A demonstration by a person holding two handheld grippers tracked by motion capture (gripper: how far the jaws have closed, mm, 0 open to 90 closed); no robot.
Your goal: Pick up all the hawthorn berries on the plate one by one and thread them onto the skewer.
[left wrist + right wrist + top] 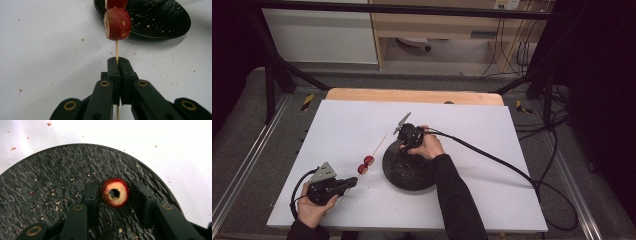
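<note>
skewer (pixel 116 51) pinched in left gripper (pixel 117 62) fingers, two fruits (pixel 366 164) threaded | right gripper (pixel 115 195) fingers closed on third fruit (pixel 115 193), centre frame on plate (pixel 50 177) | threading pending

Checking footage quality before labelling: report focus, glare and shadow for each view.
High view: even light on the white table, dark corners, soft detail. Left gripper view: jaws and skewer sharp, hawthorn fruit slightly soft, table nearly washed out, black plate casting a soft shadow. Right gripper view: cored fruit and plate texture crisp, top table area overexposed.
</note>
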